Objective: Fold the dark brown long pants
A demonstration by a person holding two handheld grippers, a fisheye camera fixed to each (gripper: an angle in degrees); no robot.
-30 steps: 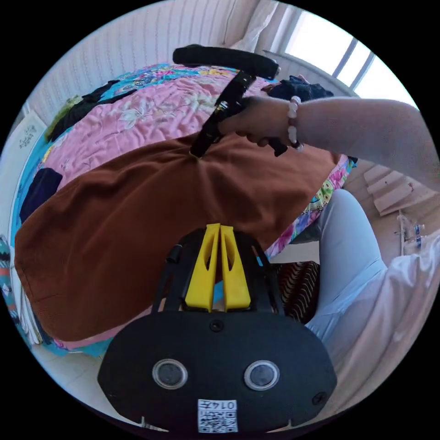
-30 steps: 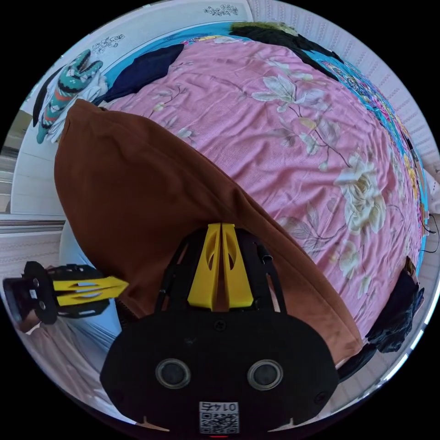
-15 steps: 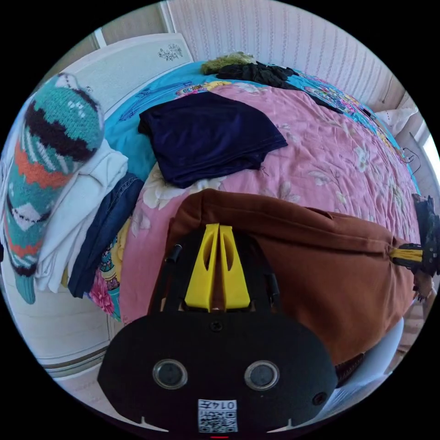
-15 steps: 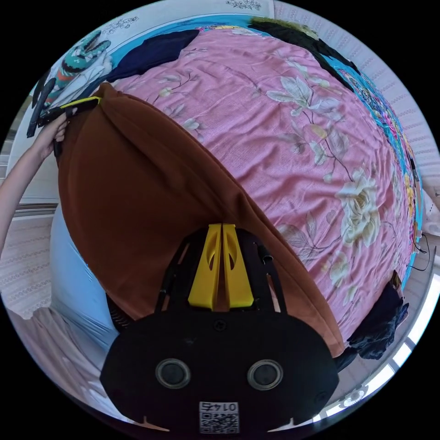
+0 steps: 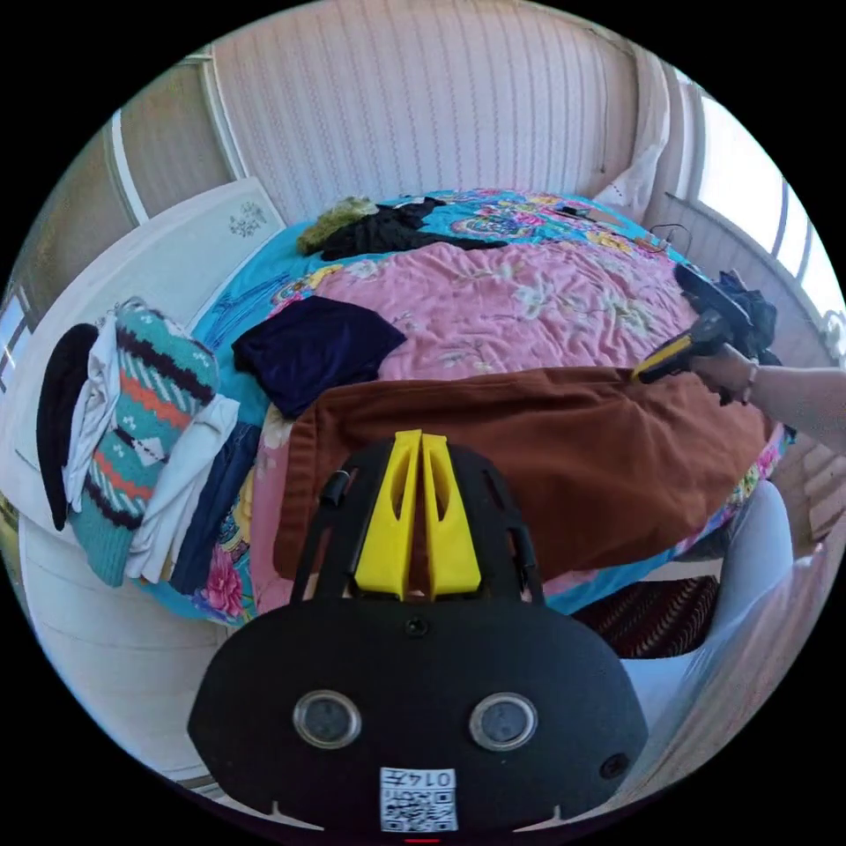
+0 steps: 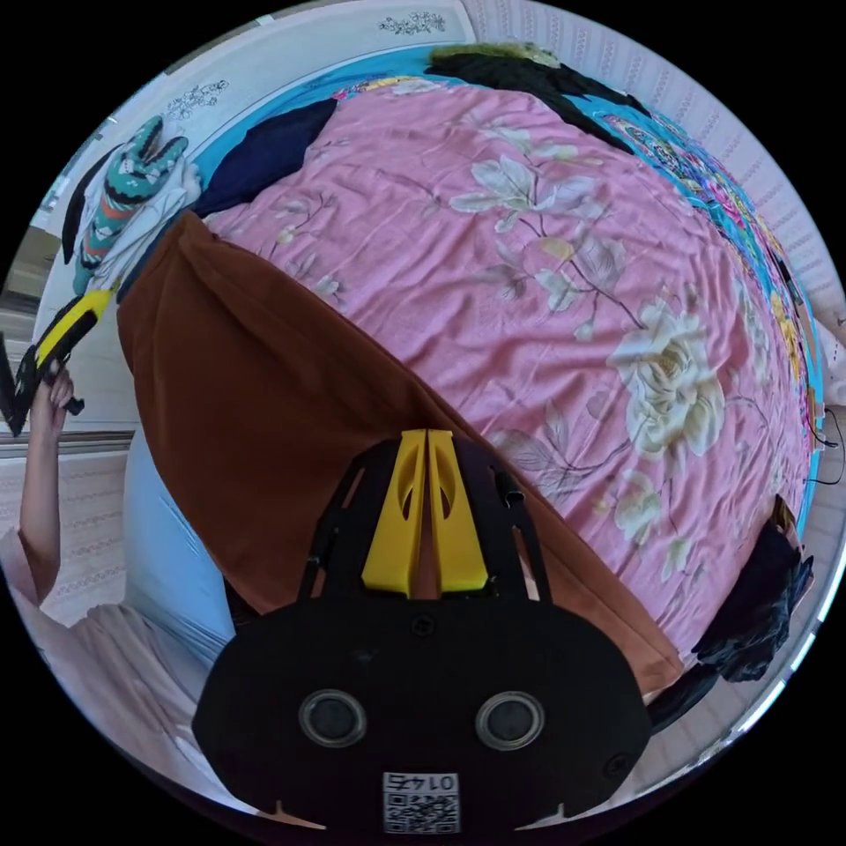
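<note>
— Brown cloth, where does it lie?
— The dark brown long pants [image 5: 529, 467] stretch flat along the near edge of the pink floral bedspread [image 5: 529, 300].
— And the claws?
— The right gripper [image 6: 426, 438] is clenched on the pants' edge. The left gripper [image 5: 421, 438] has its yellow jaws pressed together — whether cloth sits between them, I cannot tell.
</note>
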